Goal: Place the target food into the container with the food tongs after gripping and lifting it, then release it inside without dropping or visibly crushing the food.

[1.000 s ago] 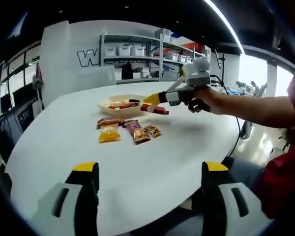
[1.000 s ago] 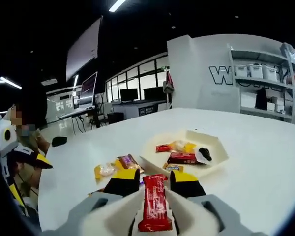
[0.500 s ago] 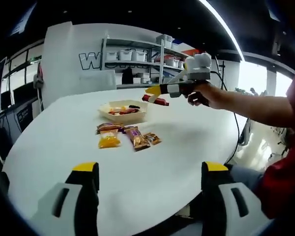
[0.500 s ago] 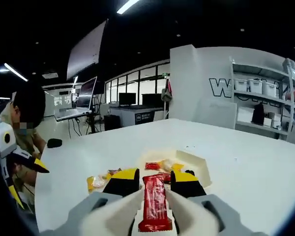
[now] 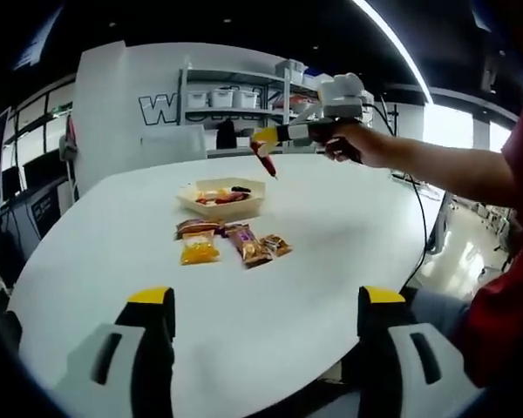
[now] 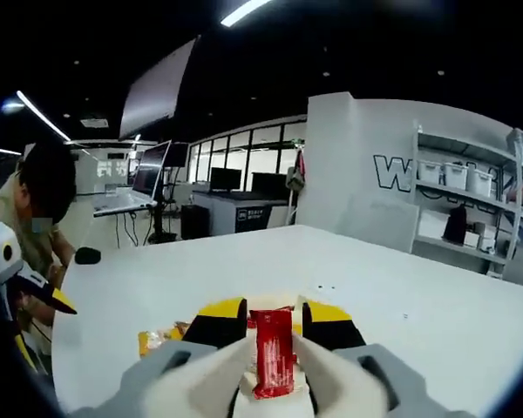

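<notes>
Our left gripper [image 5: 260,335] hangs low over the near edge of the white table [image 5: 331,244], its yellow-tipped jaws spread wide apart with nothing between them. In the left gripper view, going left to right across the table, we see a yellow snack packet [image 5: 194,251] with a brown-wrapped bar [image 5: 196,226] just behind it, then a purple-and-brown wrapped bar [image 5: 246,244] and a small brown packet [image 5: 275,245] beside it. Behind this cluster sits the shallow cream container [image 5: 222,197], which already holds a few wrapped snacks, red and yellow among them. Above and slightly right of the container, our right gripper [image 5: 265,136] is held out in the air by a hand [image 5: 359,144], with a red wrapped snack bar [image 5: 267,162] dangling from its jaws, tilted downward, clear of the container and the table. Shelving with white bins [image 5: 235,96] stands at the back wall.

In the right gripper view, a person [image 6: 35,226] sits at the far left, and the left gripper's yellow tip [image 6: 48,298] shows near them. Toward the middle, our right gripper [image 6: 273,315] has its jaws closed against the sides of the red wrapped snack bar [image 6: 274,350], which stands lengthwise between them. A yellow packet [image 6: 154,340] lies on the table just left of the jaws. We cannot see the container clearly behind the jaws.
</notes>
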Tool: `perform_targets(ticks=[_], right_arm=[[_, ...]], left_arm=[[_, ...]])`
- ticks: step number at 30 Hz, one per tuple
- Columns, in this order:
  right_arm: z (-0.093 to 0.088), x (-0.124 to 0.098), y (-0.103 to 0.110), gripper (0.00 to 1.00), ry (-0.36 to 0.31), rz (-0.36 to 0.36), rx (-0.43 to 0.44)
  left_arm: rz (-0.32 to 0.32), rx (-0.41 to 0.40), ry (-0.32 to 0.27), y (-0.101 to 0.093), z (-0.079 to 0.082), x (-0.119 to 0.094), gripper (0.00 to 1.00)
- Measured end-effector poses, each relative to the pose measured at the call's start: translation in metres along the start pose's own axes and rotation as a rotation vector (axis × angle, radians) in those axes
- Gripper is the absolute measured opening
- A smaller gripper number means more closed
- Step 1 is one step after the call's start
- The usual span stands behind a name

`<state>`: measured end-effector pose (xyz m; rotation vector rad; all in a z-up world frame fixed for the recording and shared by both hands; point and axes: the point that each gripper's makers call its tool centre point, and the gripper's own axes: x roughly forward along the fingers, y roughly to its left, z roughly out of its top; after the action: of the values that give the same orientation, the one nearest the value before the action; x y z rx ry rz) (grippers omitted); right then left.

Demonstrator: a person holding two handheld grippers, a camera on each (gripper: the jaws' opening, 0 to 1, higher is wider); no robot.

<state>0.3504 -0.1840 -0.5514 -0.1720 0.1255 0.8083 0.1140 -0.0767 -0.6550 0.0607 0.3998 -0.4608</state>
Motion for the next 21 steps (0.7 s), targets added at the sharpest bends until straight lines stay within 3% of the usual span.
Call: perform_targets(ticks=[14, 21], right_arm=[[0.027, 0.023, -0.001, 0.22, -0.037, 0.007, -0.044], [0.027, 0.023, -0.004, 0.23, -0.034, 0.004, -0.041]], left_arm=[[0.025, -0.007, -0.001, 0.012, 0.001, -0.004, 0.84], [0.03, -0.017, 0.0, 0.013, -0.001, -0.005, 0.84]])
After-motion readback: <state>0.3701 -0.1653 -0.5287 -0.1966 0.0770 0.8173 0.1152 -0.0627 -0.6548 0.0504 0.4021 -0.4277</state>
